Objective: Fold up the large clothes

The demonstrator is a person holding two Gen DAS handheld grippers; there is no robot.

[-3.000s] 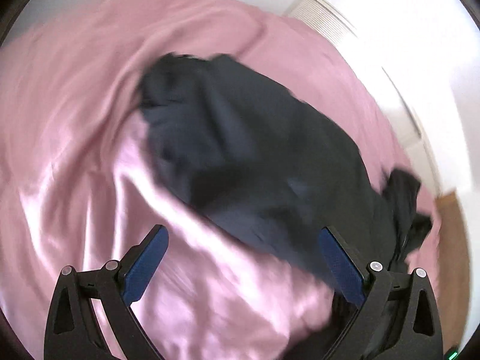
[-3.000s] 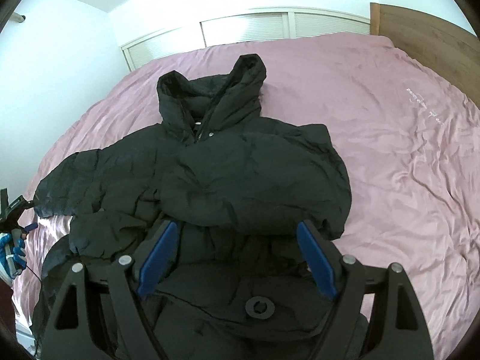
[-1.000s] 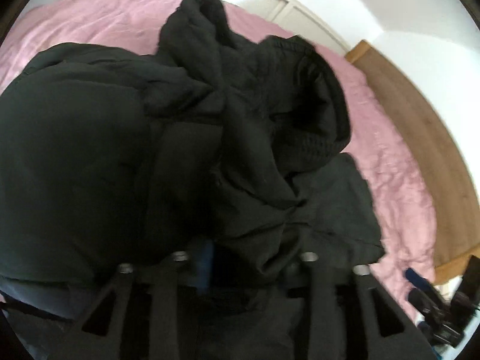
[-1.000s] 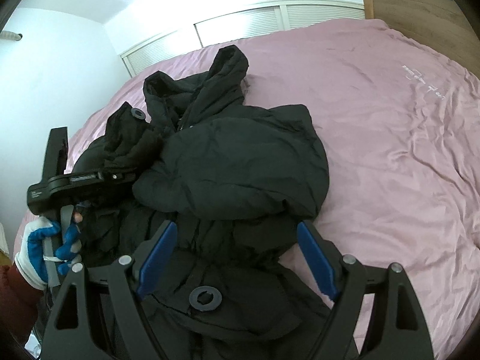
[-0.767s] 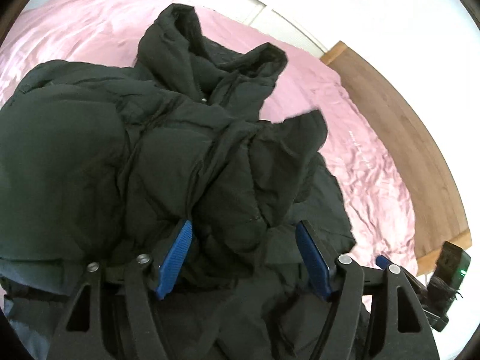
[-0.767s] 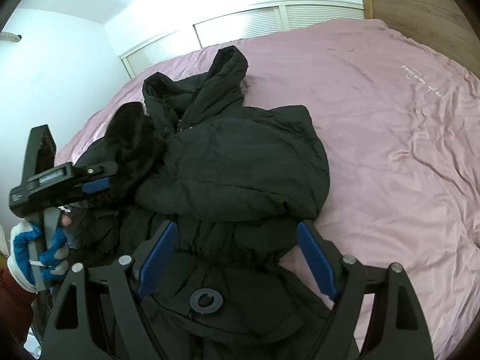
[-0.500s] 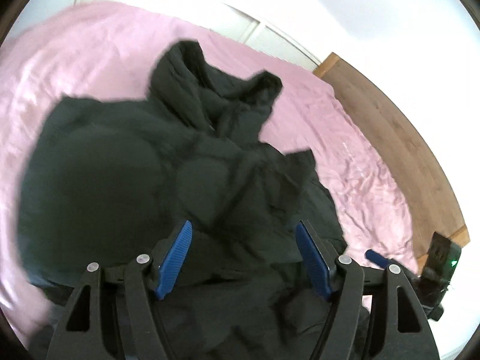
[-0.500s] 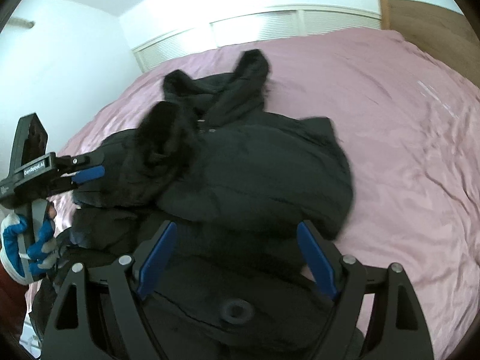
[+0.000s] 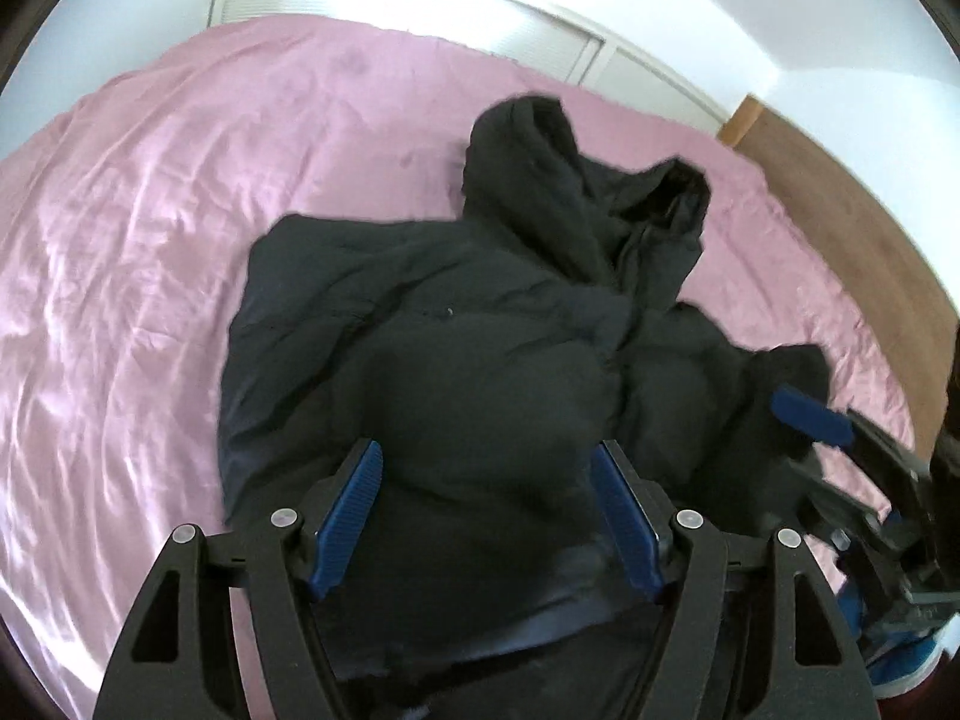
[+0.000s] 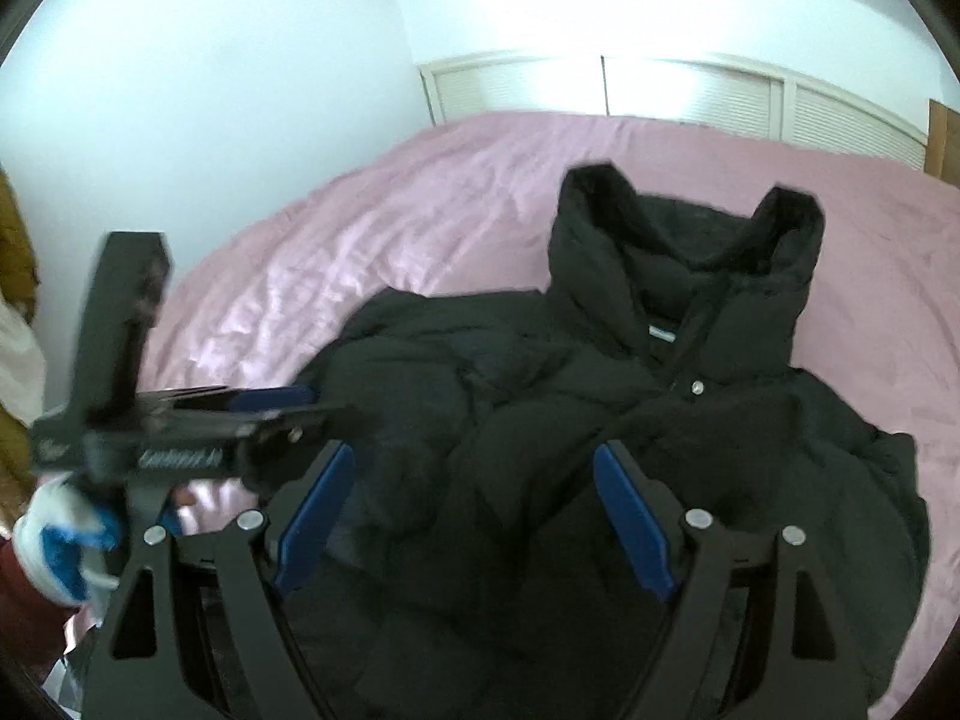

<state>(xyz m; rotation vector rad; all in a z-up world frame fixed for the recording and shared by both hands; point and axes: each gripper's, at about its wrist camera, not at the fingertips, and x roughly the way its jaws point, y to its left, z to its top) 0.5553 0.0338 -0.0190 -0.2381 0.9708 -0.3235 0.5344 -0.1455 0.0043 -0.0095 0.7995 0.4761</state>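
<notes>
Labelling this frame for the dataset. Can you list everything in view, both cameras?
jacket: 1, black, puffy, hooded, sleeves folded in, lying on the bed
bedspread: 1, pink, creased, covers the bed under the jacket
louvred doors: white, along the wall beyond the bed
headboard: 1, brown wood, at the bed's edge, right in the left wrist view
left claw: 1, black with blue pads, open, over the jacket, nothing gripped
right claw: 1, black with blue pads, open, over the jacket, nothing gripped
gloved hand: 1, white and blue glove, holding the left claw's handle
</notes>
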